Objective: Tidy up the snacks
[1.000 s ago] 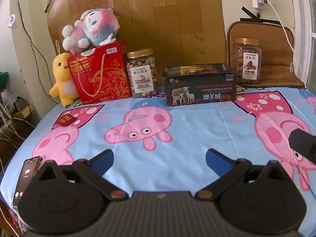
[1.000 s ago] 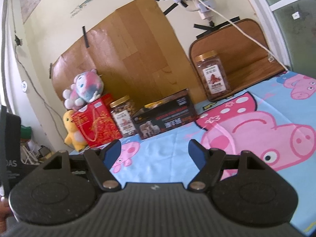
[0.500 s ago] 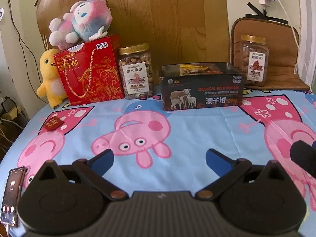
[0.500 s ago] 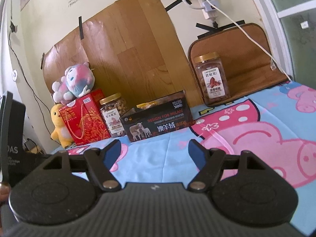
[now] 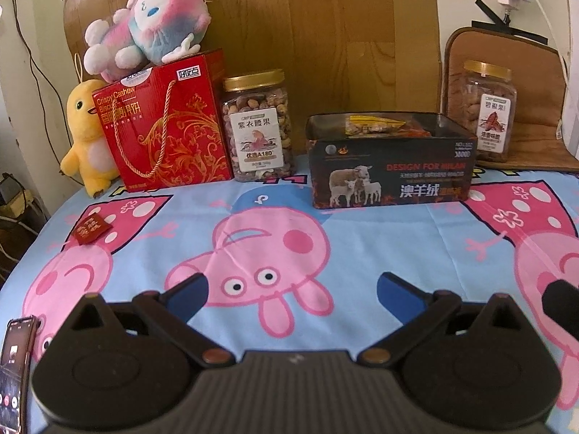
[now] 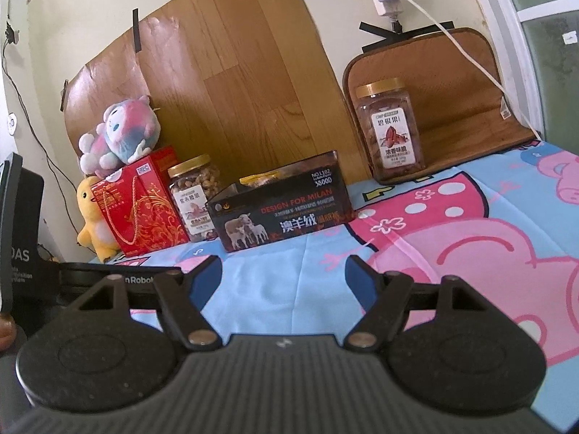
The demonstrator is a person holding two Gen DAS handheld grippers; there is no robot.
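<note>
Both tongs spread wide, nothing between the blue tips. Left tongs [image 5: 291, 287] hover low over the counter [image 5: 380, 238], which wears a blue cloth w/ pink cartoon pigs; right tongs [image 6: 284, 276] likewise above the cloth, angled toward the back row. Snacks line the rear edge against a wood-look panel [image 5: 318, 36]: red gift box [image 5: 163, 123] w/ gold rope handle at left, nut jar [image 5: 257, 126] w/ gold lid just beside it on its right, then a gap, then the dark open box [image 5: 391, 166] printed w/ sheep, w/ yellow & orange snack packets [image 5: 376, 124] showing above its rim. Second jar [image 5: 481, 110], also gold-lidded, stands farther right on a brown mat [image 5: 535, 152], well apart from the first jar. Small red packet [image 5: 90, 229] lies alone on the cloth at front left, near nothing else. Pink-blue plush [image 5: 144, 32] sits on top of the red gift box; yellow plush duck [image 5: 88, 133] stands touching the box's left side. Phone [image 5: 16, 372] w/ lit screen at the counter's near-left edge. In the right wrist view, part of the other handset shows at far left.
</note>
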